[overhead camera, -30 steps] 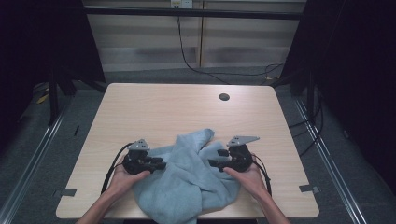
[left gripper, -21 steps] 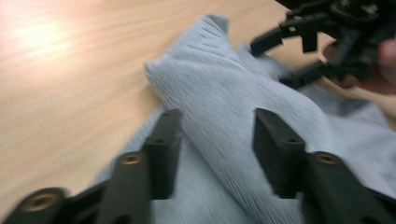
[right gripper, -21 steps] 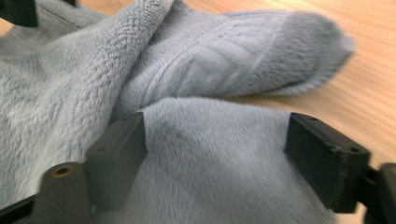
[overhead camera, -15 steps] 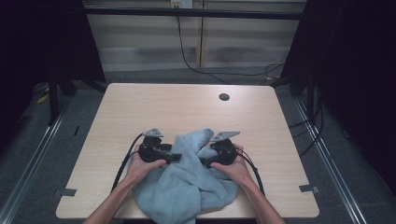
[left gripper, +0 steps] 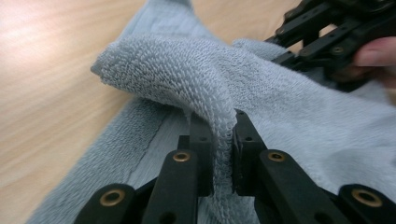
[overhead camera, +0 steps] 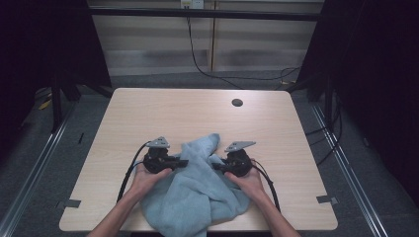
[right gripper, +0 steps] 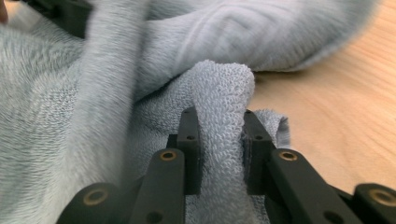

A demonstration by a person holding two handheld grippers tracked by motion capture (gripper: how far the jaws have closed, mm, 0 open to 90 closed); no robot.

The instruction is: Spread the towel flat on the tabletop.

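A light blue towel [overhead camera: 197,197] lies crumpled on the wooden table [overhead camera: 173,113] near its front edge, one corner pointing away from me. My left gripper [overhead camera: 185,162] comes at it from the left. Its jaws have just been closing and now pinch a raised fold of towel [left gripper: 154,65], the gripper [left gripper: 223,149] shut on it. My right gripper [overhead camera: 216,167] comes in from the right. Its jaws have also just been closing, and the gripper [right gripper: 219,140] squeezes a thick rolled fold of towel [right gripper: 224,84]. The two grippers face each other across the towel's upper part.
A small dark round hole [overhead camera: 237,102] sits in the tabletop at the back right. Bare wood spans the far half and both sides. Cables trail from each gripper toward the front edge. Dark floor and metal rails surround the table.
Both hands have moved inward and a little forward over the towel. Both pairs of jaws have closed on folds of the cloth, which is bunched up between them.
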